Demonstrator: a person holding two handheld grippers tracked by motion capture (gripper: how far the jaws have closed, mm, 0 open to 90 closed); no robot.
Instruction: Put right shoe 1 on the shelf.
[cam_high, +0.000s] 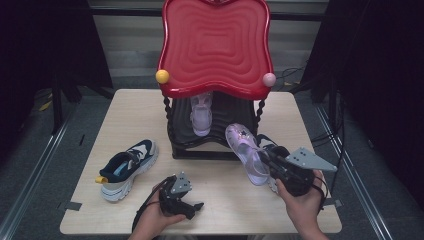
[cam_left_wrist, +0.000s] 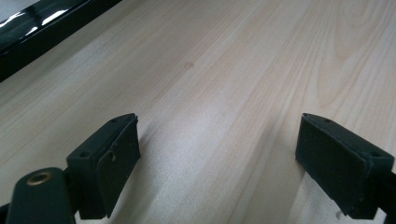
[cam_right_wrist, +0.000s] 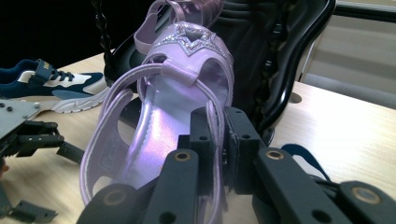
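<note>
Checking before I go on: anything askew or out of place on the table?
A dark shoe lies half hidden under the purple sandal that the right tongs pinch by its heel strap. The navy sneaker sits alone, angled.

Glossy purple plastic sandal (cam_right_wrist: 159, 126), matt pale wood table (cam_left_wrist: 224, 70)

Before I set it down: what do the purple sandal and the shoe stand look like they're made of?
Purple sandal: looks like soft glossy synthetic or jelly plastic; pearly sheen on the insole, glittery star on the toe strap. The right gripper pinches its thin heel strap. Shoe stand: seemingly moulded plastic, a shiny ridged red top on glossy black twisted posts.
</note>
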